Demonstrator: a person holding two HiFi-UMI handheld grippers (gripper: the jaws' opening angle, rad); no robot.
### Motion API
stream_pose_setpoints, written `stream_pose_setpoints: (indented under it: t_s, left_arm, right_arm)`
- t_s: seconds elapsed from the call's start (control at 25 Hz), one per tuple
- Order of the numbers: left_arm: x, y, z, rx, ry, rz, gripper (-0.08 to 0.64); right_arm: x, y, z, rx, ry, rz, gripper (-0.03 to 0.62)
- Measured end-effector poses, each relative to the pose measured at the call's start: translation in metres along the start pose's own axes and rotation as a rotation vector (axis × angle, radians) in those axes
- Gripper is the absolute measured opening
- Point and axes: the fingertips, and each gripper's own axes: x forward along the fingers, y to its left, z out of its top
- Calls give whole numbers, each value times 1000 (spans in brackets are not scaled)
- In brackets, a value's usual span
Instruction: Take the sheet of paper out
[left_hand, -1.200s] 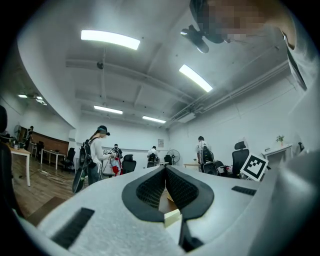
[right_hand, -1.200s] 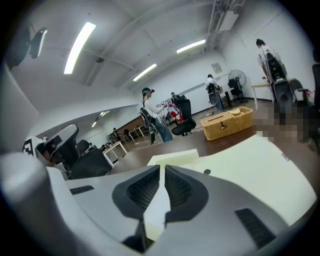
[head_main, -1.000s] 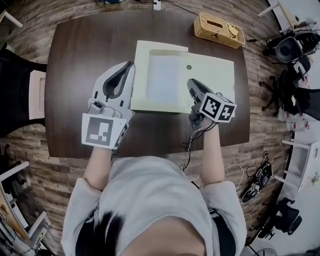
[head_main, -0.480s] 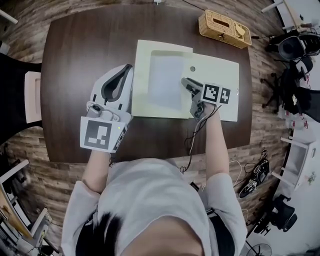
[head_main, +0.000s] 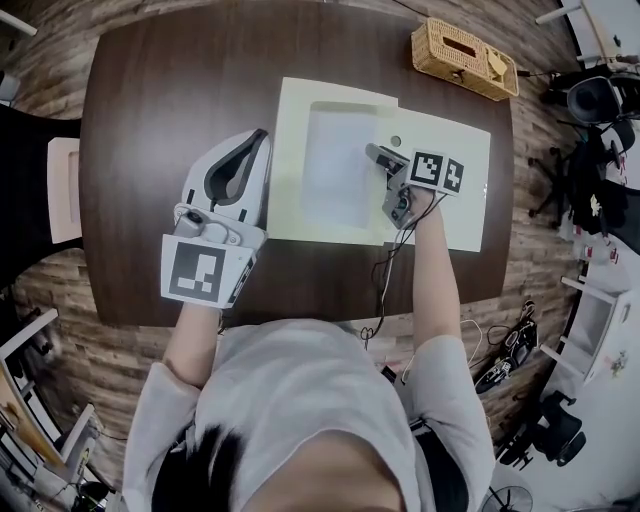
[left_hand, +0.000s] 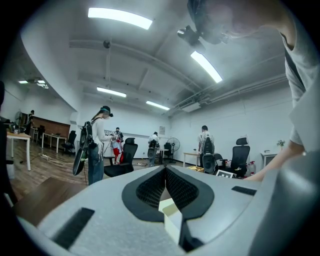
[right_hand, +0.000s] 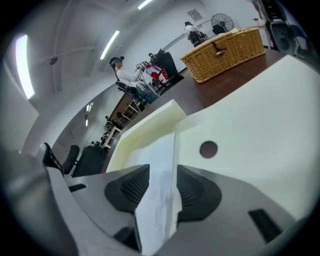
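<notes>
A cream folder (head_main: 445, 215) lies open on the brown table (head_main: 150, 120), with a pale sheet of paper (head_main: 335, 165) in its recessed left half. My right gripper (head_main: 377, 155) points down at the sheet's right edge. In the right gripper view its jaws (right_hand: 162, 172) are opening. The sheet's raised edge (right_hand: 160, 200) stands between the pads, which do not press on it. A dark round spot (right_hand: 208, 148) marks the folder (right_hand: 260, 125). My left gripper (head_main: 252, 142) hovers left of the folder, pointing level. Its jaw tips (left_hand: 165, 170) touch, and a cream scrap (left_hand: 170, 212) shows in the gap behind them.
A wicker basket (head_main: 465, 58) stands at the table's far right corner, also in the right gripper view (right_hand: 225, 47). Office chairs (head_main: 590, 100) and cables crowd the floor to the right. People and chairs (left_hand: 100, 145) fill the room behind.
My right gripper sank toward the folder and moved further onto it beside the sheet, its jaws going from shut to apart. My left gripper dropped slightly and stays beside the folder.
</notes>
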Motion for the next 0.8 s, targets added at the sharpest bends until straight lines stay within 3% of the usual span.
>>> stream_pose_setpoints:
  t_s: [0.24, 0.56, 0.8]
  left_arm:
    - [0, 3, -5, -20, 14, 15, 9]
    - [5, 3, -5, -11, 13, 15, 9]
    - [4, 6, -4, -6, 10, 20, 9]
  right_arm:
    - [5, -7, 0, 22, 16, -19, 147]
    - [9, 11, -16, 41, 91, 99, 147]
    - [9, 35, -47, 27, 211, 217, 147]
